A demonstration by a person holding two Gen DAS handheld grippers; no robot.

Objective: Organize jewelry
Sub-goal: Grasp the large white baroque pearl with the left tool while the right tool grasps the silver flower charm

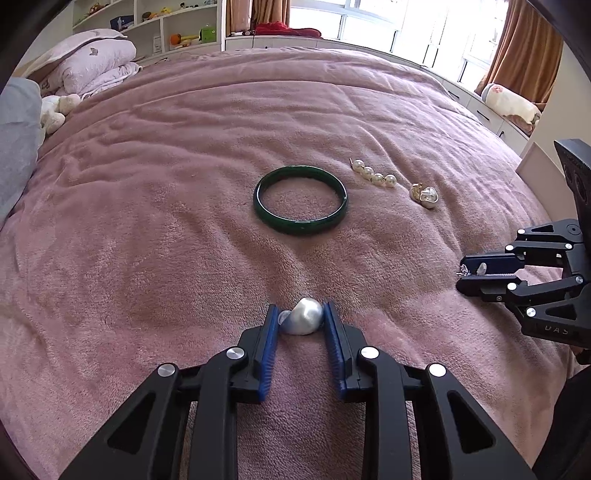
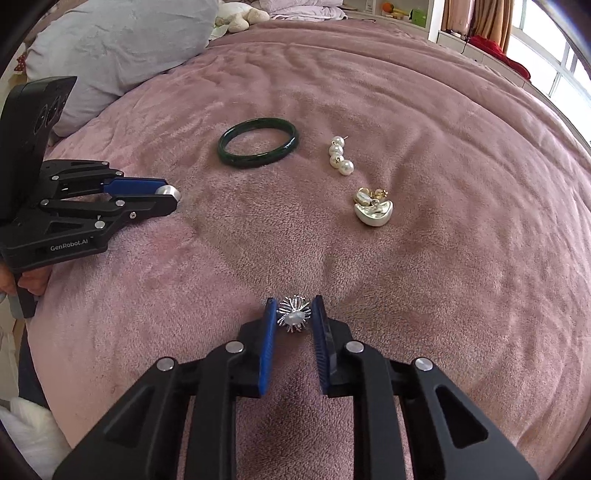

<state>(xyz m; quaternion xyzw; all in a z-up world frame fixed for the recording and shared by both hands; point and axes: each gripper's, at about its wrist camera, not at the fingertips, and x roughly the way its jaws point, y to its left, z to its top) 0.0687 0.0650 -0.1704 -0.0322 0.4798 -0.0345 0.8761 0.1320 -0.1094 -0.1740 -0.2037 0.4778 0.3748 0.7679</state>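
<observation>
On the pink bed (image 1: 147, 229), my left tool (image 1: 301, 315) pinches a smooth, slippery pearl earring (image 1: 303, 316) across its bulge, while my right tool (image 2: 294, 314) clamps a light, fragile spiky silver brooch (image 2: 294, 314) by its rim.

I see the pink blanket (image 1: 166, 221) covering the bed. At 10 o'clock lie folded quilts (image 1: 96, 62) and a grey pillow (image 2: 122, 48), a plush toy (image 1: 59, 107) between them. White shelves (image 1: 155, 26) at 11, brown curtains (image 1: 521, 48) at 1.
</observation>
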